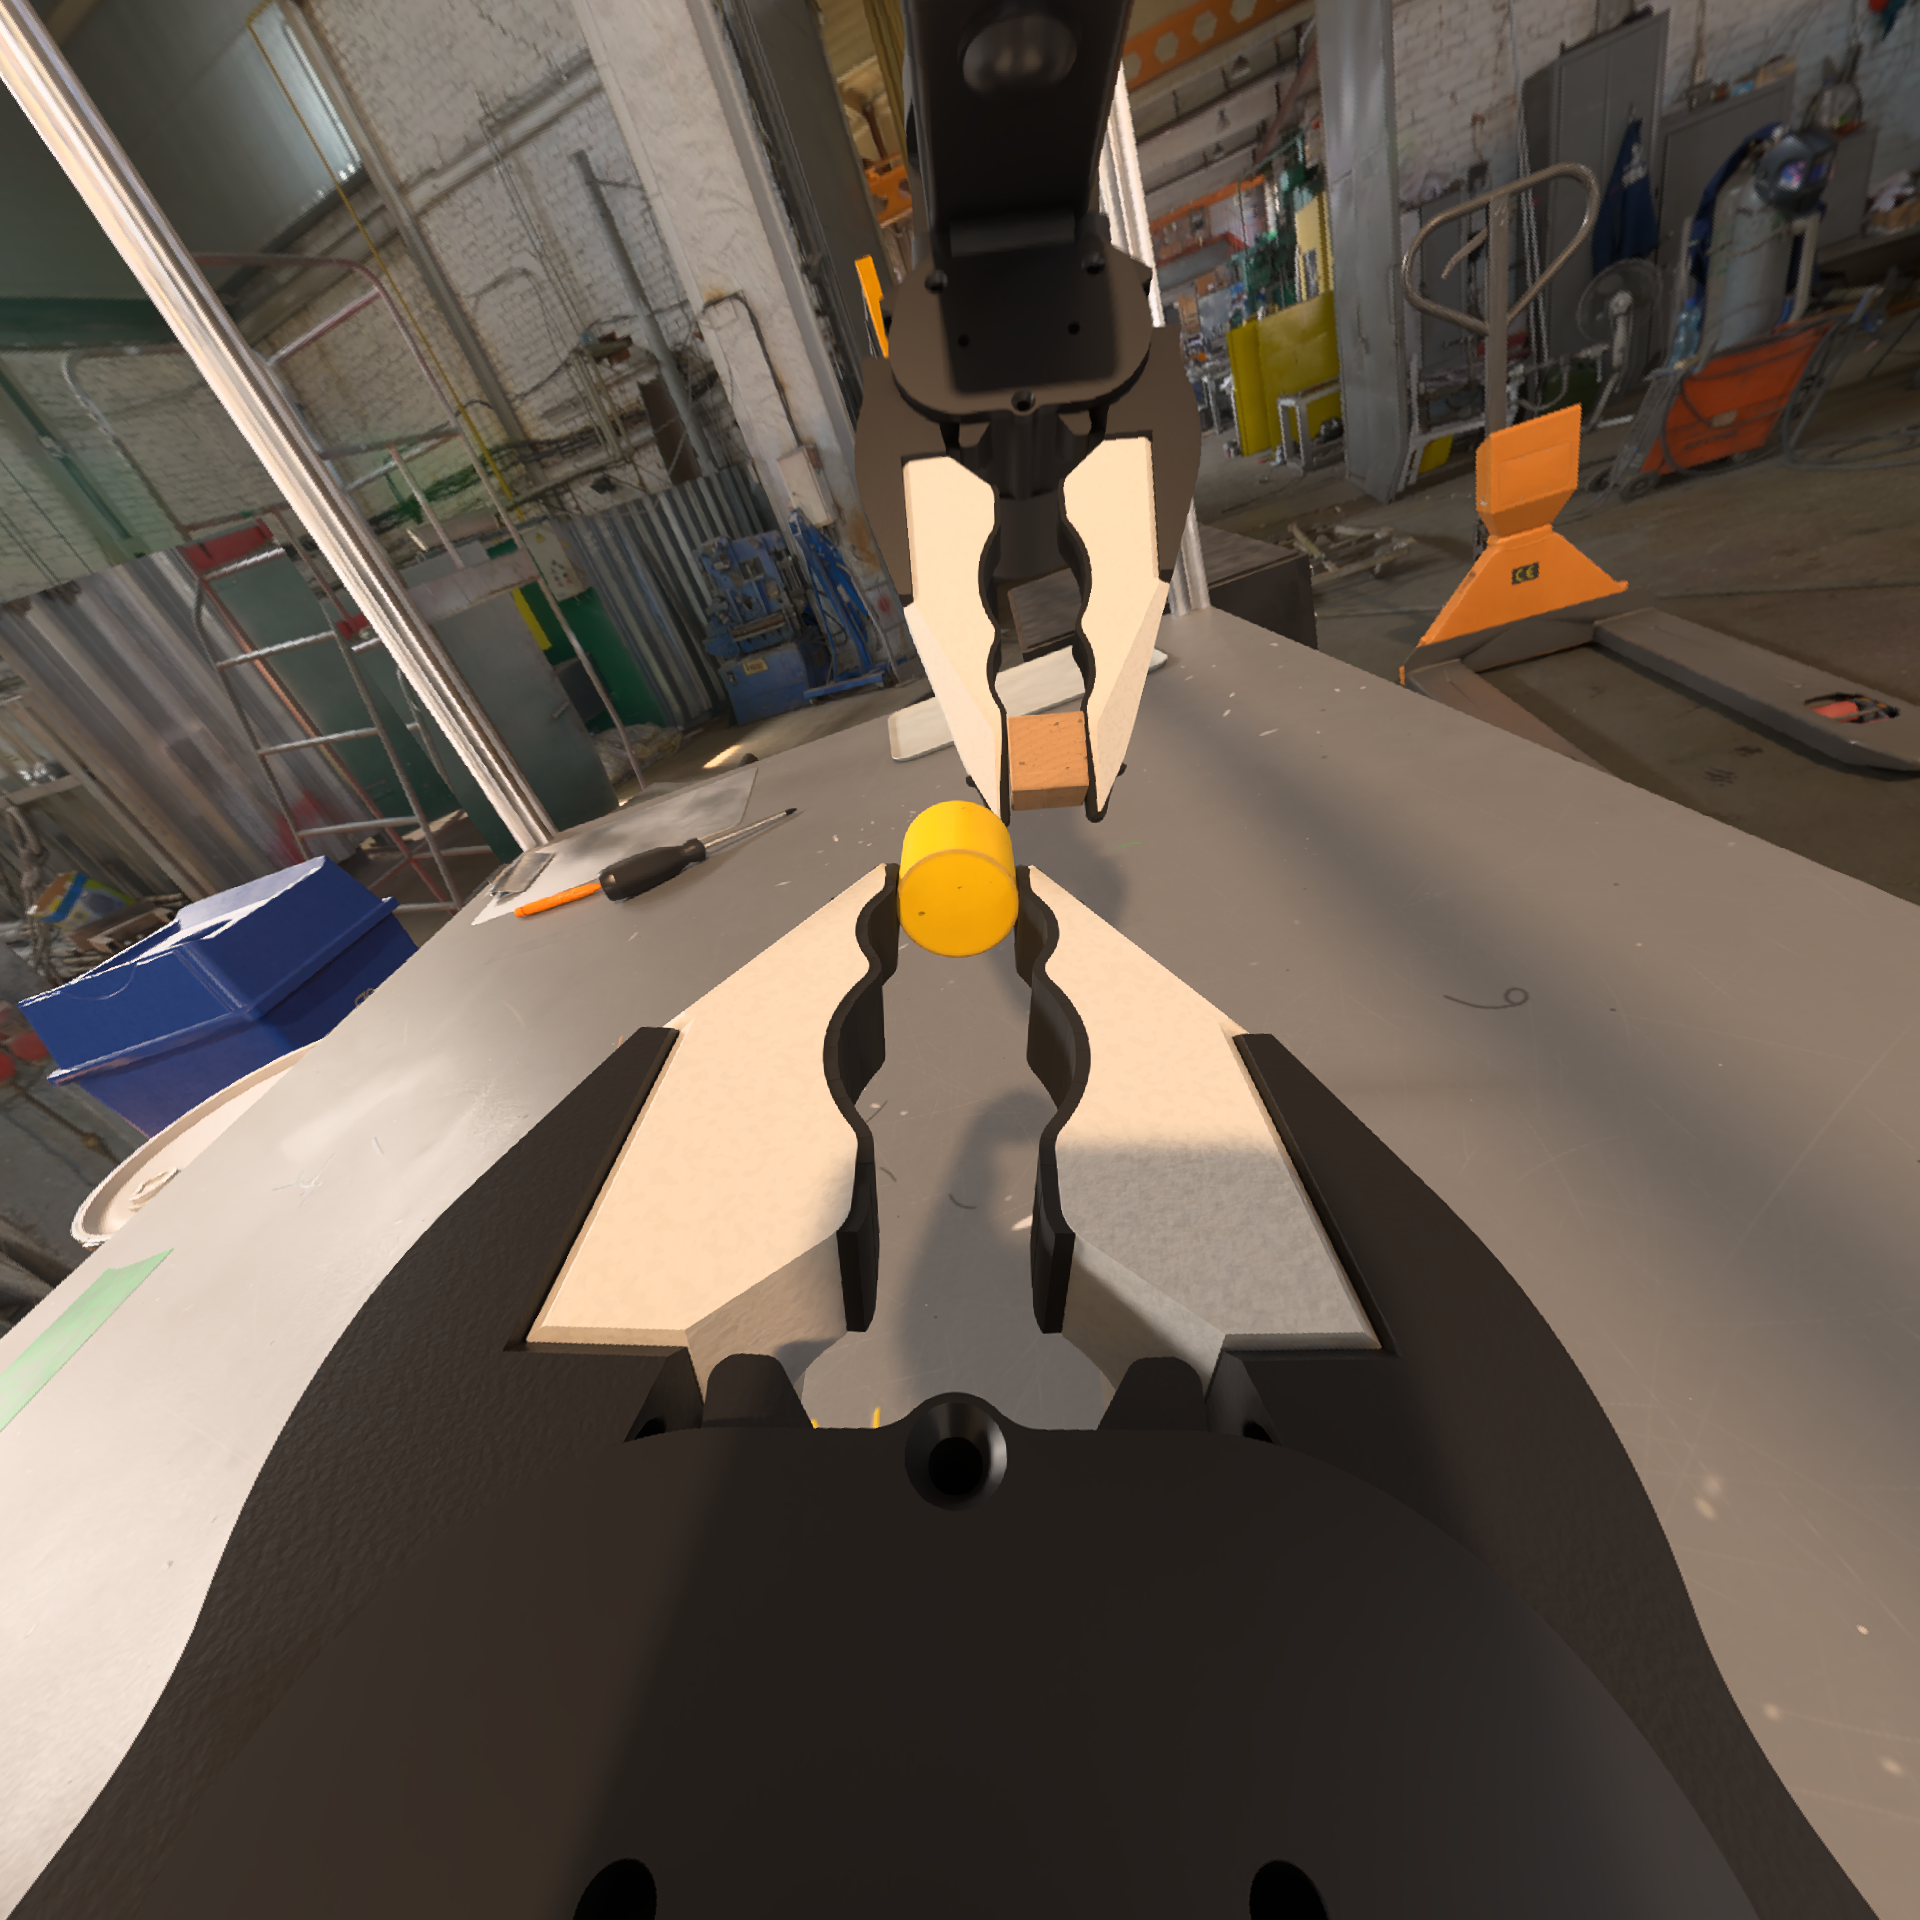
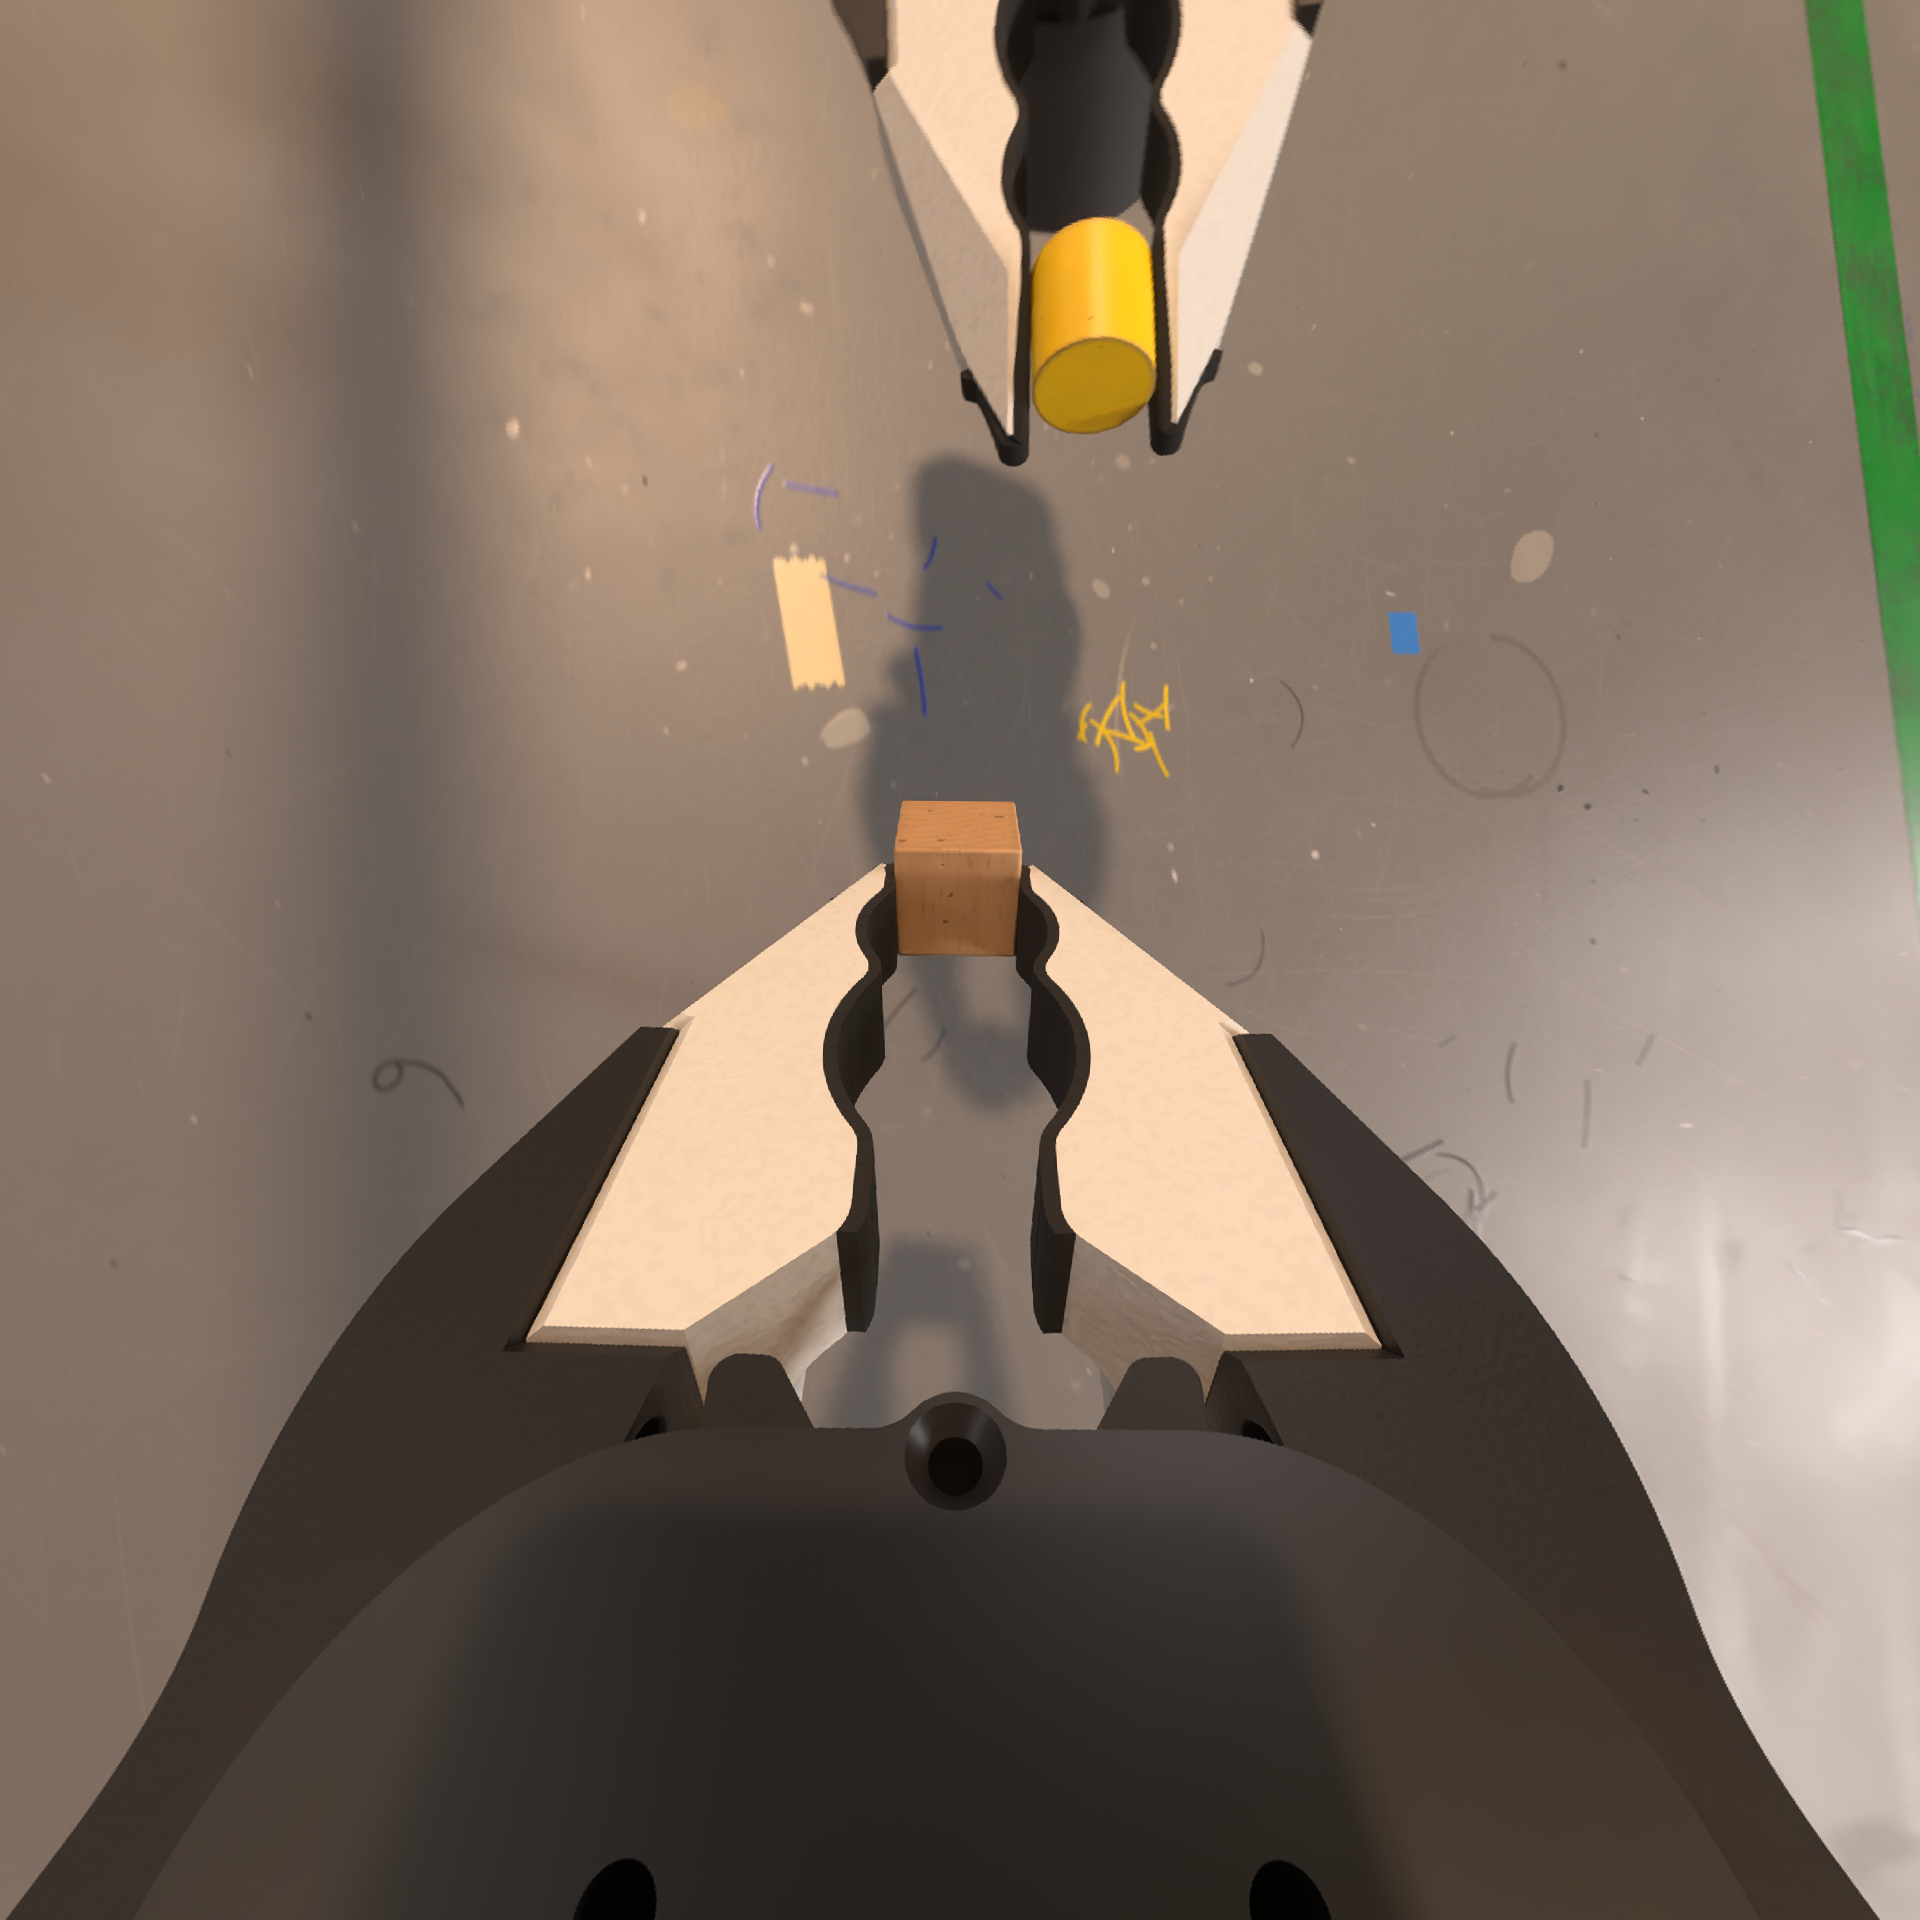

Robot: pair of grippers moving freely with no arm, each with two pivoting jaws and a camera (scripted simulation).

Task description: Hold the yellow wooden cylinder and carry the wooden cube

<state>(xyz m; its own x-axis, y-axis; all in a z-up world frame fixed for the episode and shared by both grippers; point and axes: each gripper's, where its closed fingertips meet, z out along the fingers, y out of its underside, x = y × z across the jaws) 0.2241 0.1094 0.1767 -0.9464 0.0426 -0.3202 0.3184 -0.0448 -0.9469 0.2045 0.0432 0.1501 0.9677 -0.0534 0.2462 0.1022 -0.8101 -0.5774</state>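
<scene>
My left gripper [image 1: 956,883] is shut on the yellow wooden cylinder [image 1: 956,888], which lies on its side between the fingertips, above the grey table [image 1: 1455,935]. My right gripper [image 1: 1049,800] hangs tips-down just beyond it, shut on the wooden cube [image 1: 1047,758]. In the right wrist view my right gripper [image 2: 956,883] holds the cube [image 2: 956,883] at its fingertips above the table [image 2: 416,727]. My left gripper [image 2: 1091,442] shows at the top of that view with the cylinder [image 2: 1093,322] between its fingers. The two held pieces are close but apart.
A black-handled screwdriver [image 1: 675,857] and an orange pen [image 1: 556,902] lie on the table to the left. A blue bin [image 1: 218,987] and a white bucket [image 1: 166,1164] stand off the left edge. Green tape [image 2: 1865,364] runs along the table's edge. An orange pallet jack [image 1: 1527,561] stands far right.
</scene>
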